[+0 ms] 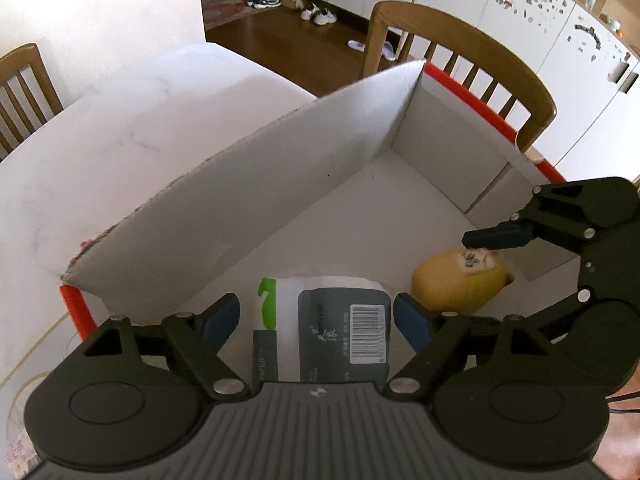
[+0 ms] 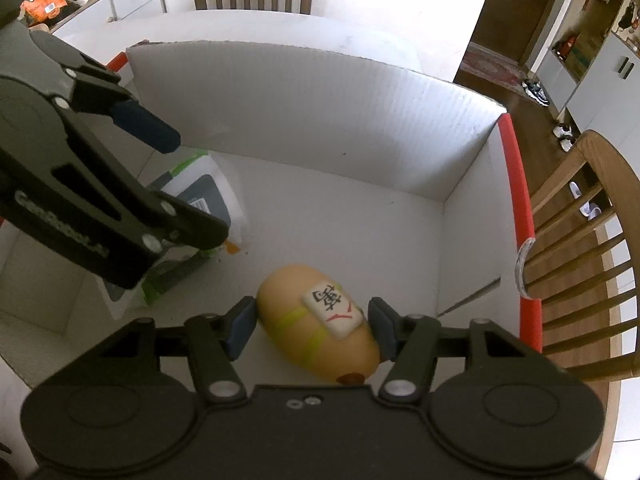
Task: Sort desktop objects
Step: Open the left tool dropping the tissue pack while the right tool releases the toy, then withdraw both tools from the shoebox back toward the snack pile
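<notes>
A white cardboard box [image 1: 280,184] with red rims stands on the white table [image 1: 120,140]. On its floor lies a tissue pack [image 1: 332,320], white with a dark barcode label and green print. My left gripper [image 1: 316,320] is open around it, a small gap at each pad. Beside it rests a tan potato-shaped toy [image 2: 304,320] with yellow stripes and a white character tile. My right gripper [image 2: 312,326] straddles the toy with its jaws open and its pads close to its sides. In the left wrist view one right finger [image 1: 496,238] hovers over the toy [image 1: 456,284].
The box's tall walls [image 2: 320,92] enclose both grippers. The left gripper [image 2: 188,184] fills the left of the right wrist view and partly hides the tissue pack [image 2: 208,188]. Wooden chairs [image 1: 460,32] [image 2: 580,240] stand at the table's edges.
</notes>
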`<state>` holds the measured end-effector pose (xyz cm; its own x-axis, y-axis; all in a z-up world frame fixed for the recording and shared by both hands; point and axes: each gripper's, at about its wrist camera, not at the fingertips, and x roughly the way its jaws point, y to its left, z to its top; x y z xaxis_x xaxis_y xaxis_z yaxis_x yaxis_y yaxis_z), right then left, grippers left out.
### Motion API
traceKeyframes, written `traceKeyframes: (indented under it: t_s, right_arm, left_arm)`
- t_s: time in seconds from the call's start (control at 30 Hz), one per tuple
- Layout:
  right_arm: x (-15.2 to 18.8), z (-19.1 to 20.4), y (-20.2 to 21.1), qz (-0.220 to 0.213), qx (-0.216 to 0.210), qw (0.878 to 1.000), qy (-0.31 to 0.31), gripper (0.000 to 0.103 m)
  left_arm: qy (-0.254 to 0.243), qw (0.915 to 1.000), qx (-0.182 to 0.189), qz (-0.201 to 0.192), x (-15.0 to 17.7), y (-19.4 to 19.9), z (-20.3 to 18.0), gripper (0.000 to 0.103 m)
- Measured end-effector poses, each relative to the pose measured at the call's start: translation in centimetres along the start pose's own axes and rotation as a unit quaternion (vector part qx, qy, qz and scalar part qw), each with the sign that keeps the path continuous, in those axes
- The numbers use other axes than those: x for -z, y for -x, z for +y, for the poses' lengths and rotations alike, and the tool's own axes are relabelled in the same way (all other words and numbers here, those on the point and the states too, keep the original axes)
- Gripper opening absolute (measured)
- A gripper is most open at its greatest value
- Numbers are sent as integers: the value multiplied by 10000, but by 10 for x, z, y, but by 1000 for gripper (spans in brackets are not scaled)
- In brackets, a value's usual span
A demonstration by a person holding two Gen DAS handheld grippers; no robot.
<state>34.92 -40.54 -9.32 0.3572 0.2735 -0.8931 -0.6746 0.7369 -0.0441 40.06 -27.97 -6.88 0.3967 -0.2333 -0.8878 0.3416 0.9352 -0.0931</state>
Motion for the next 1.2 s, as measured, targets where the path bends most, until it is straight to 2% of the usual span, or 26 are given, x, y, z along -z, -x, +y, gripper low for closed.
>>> traceKeyframes:
  t_s: [0.17, 0.6, 0.87, 1.2]
  right_arm:
    - [2, -3, 8, -85, -9, 10000, -27, 76]
    - [9, 7, 44, -404, -57, 9990, -156, 78]
    - [7, 14, 65, -592, -68, 9978, -306, 79]
    - [13, 45, 96, -928, -128, 9945, -459, 82]
  left_arm:
    - [11, 9999, 27, -107, 3, 8, 0, 84]
    - [20, 9988, 155, -457, 16, 44, -8, 84]
    - [76, 9975, 100, -693, 37, 75, -4, 84]
    - [207, 9943, 176, -1031, 68, 116, 6, 84]
